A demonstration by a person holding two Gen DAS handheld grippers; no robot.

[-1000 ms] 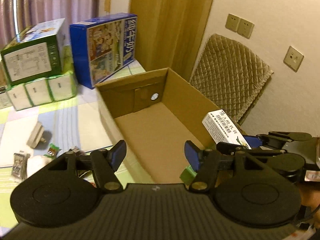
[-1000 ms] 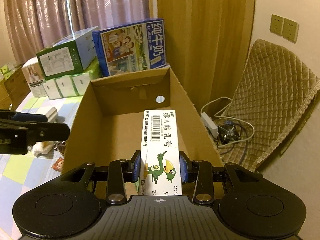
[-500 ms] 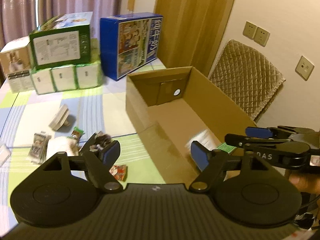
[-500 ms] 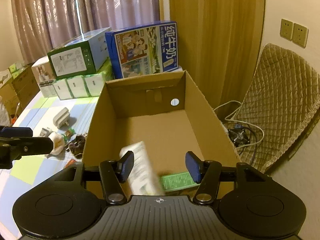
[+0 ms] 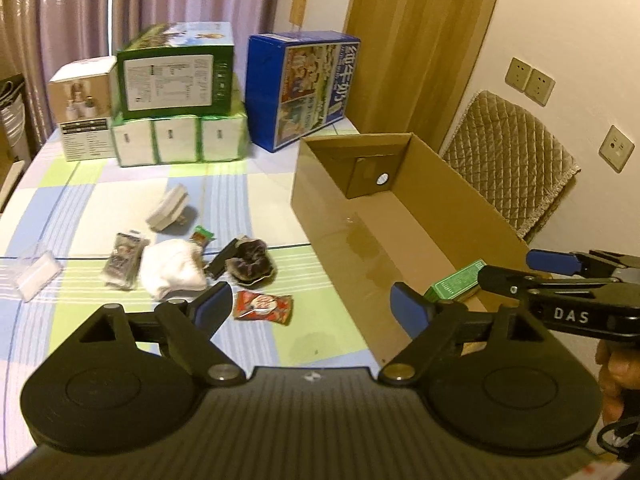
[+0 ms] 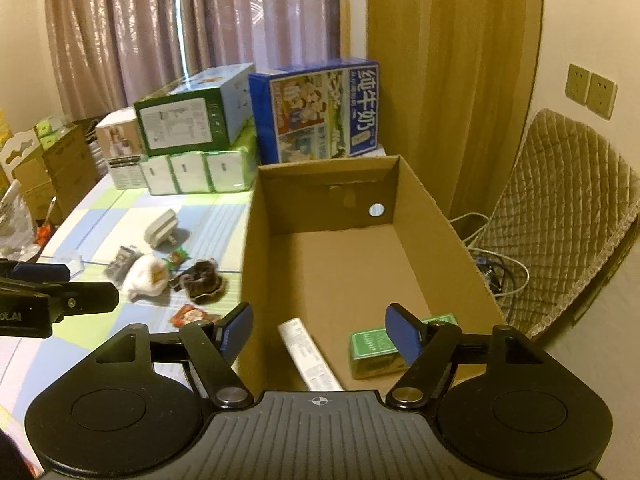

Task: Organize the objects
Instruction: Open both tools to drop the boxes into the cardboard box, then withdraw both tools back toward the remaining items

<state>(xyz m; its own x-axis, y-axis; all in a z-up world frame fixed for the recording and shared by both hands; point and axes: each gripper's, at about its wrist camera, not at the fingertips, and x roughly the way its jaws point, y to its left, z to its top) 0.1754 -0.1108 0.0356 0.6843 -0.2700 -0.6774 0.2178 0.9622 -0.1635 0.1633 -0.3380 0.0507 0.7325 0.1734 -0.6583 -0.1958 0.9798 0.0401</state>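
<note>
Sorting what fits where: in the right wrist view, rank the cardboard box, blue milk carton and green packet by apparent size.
1. Cardboard box, clearly largest.
2. Blue milk carton.
3. Green packet, smallest even though nearest the camera.

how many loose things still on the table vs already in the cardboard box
On the table: 8, from the clear case across to the red packet
In the cardboard box: 2, white carton and green box
Total: 10
</note>
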